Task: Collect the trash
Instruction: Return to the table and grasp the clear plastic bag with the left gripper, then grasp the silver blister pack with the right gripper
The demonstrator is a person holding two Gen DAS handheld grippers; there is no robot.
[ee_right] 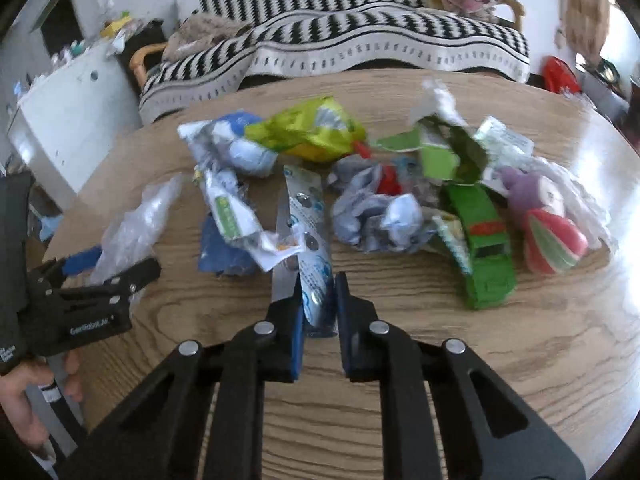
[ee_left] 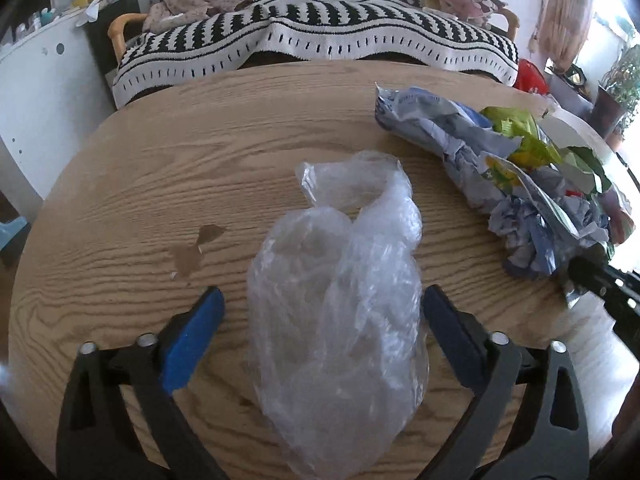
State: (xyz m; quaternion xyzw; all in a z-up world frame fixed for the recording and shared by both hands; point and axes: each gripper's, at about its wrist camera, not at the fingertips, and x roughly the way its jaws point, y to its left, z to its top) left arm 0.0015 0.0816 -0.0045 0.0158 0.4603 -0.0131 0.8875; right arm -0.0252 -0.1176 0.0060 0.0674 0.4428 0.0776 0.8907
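A round wooden desk (ee_left: 120, 184) bears a small stain (ee_left: 196, 248); beyond it a sofa under a black-and-white striped throw (ee_left: 320, 36), a white cabinet (ee_left: 36, 92) left, perhaps a red bag (ee_left: 530, 76) right

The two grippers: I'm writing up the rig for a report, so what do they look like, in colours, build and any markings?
Both look alike: the left gripper and right gripper have black linkage arms joined by round silver pins, and flat fingers faced with blue pads. Seen from the right wrist view, the left one's black body carries small white lettering, too blurred to read. A bare hand holds it. No cables show.
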